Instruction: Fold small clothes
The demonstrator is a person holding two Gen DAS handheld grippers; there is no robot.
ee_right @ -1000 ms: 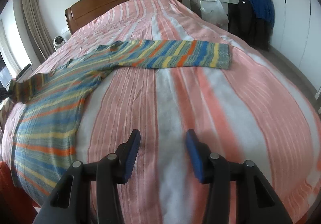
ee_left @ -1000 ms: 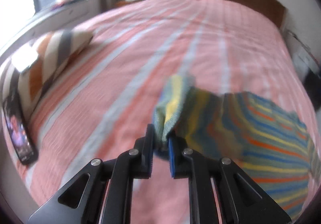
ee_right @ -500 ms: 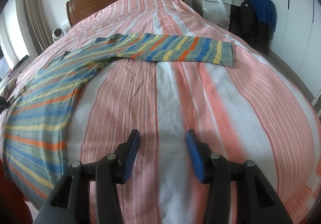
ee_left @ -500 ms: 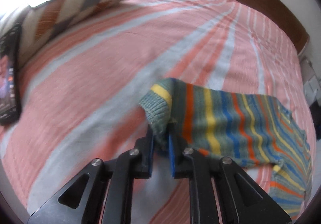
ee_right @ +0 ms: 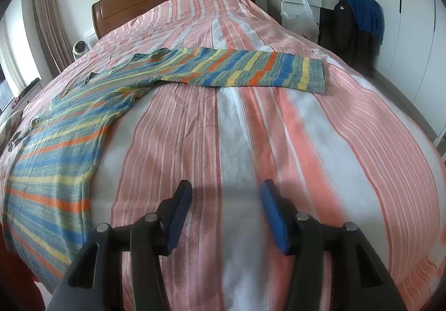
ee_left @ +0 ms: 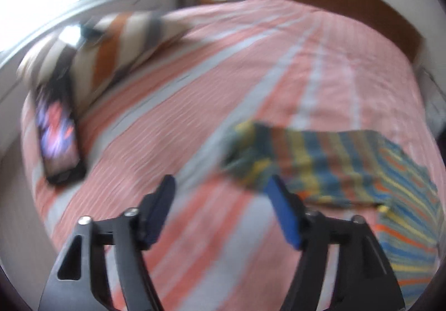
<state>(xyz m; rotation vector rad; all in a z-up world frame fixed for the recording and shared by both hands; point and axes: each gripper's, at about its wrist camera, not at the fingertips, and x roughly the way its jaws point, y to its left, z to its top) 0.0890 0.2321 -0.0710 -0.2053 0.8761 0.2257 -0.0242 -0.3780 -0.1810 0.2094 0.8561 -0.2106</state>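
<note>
A striped knit sweater (ee_right: 64, 127) in blue, yellow, orange and green lies flat on the pink striped bed (ee_right: 251, 121). One sleeve (ee_right: 251, 71) stretches out to the right in the right wrist view. The other sleeve (ee_left: 301, 160) lies on the bed in the blurred left wrist view, its cuff just ahead of my left gripper (ee_left: 223, 205). The left gripper is open and empty. My right gripper (ee_right: 225, 205) is open and empty, low over bare bedspread, to the right of the sweater's body.
A striped pillow (ee_left: 111, 51) and a dark phone (ee_left: 55, 138) lie at the bed's left edge. The wooden headboard (ee_right: 172, 1) is at the far end. A desk and a chair with dark clothes (ee_right: 354, 24) stand to the right of the bed.
My left gripper has opened and let go of the sleeve cuff, which now lies on the bed, and it has drawn back. The right gripper has stayed open and moved little.
</note>
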